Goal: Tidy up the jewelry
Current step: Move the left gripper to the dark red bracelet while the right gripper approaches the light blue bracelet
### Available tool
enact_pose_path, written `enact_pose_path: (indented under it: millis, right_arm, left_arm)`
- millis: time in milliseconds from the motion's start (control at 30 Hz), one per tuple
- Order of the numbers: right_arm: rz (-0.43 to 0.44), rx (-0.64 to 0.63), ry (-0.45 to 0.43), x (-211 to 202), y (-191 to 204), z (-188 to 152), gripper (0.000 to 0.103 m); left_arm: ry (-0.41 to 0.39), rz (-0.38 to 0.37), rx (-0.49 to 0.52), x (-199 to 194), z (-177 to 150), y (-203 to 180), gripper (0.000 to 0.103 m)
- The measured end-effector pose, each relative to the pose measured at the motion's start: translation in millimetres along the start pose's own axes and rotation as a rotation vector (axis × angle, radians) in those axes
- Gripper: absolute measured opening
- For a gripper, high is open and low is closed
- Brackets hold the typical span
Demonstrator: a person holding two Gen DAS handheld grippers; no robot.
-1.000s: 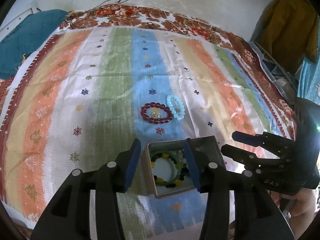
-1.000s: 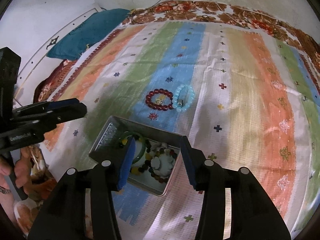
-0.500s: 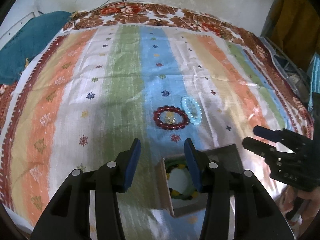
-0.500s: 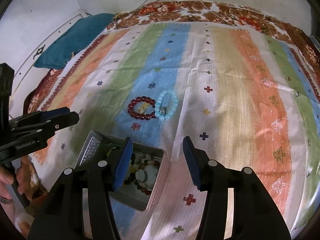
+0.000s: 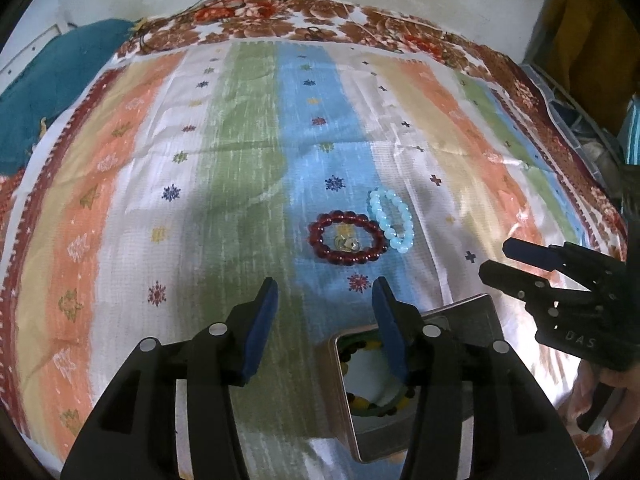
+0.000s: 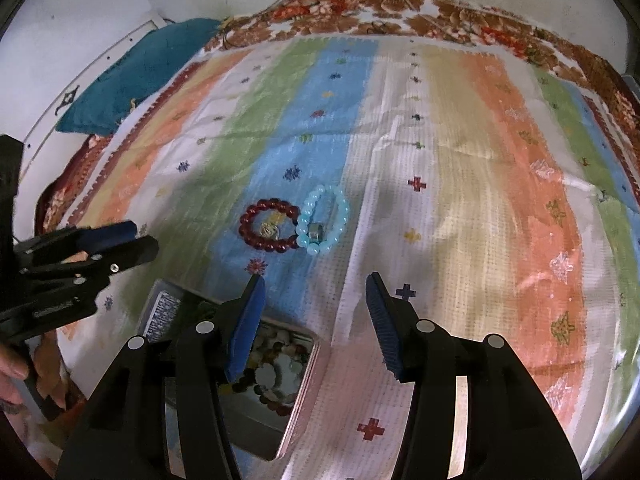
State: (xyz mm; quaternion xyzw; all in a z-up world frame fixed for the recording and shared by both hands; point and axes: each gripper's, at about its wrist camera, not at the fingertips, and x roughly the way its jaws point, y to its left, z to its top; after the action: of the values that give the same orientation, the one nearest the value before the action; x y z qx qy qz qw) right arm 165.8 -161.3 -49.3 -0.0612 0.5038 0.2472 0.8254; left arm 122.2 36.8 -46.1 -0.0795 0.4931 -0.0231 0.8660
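A dark red bead bracelet (image 5: 347, 237) (image 6: 269, 230) lies on the striped cloth with a small metal charm inside its ring. A pale blue bead bracelet (image 5: 391, 219) (image 6: 323, 218) touches its right side. A metal tin (image 5: 490, 314) (image 6: 304, 384) holding several bracelets and stones sits nearer to me. My left gripper (image 5: 325, 299) hovers short of the red bracelet, its jaws opening with nothing between them. My right gripper (image 6: 314, 295) hangs open and empty over the cloth just right of the tin, below the blue bracelet.
The striped cloth (image 5: 240, 160) covers a bed with a floral blanket border (image 5: 280, 20). A teal cushion (image 6: 132, 72) lies at the far left. Clothes and a rack (image 5: 580, 80) stand at the right edge. A hand (image 6: 8, 364) grips the left tool.
Both grippers have moved forward off the tin toward the two bracelets, which now sit lower and larger in view. The tin has slid down and aside in both views. The left jaws stand slightly wider.
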Motion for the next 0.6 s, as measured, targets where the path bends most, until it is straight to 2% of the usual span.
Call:
enact_pose_path:
  millis: [100,400,600]
  right_arm:
    - [-0.01,0.0,-0.003,0,0,0,0.057]
    - [0.001,0.017,0.005,13,-8,13,0.058]
    - [-0.011,0.027,0.009,22,-11,19,0.061]
  left_arm:
    - [0.004,0.005,0.003,5,4,0,0.049]
    - [0.026,-0.025,-0.039,17,10,9,0.054]
    - [0.035,0.012,-0.016,29,16,9,0.054]
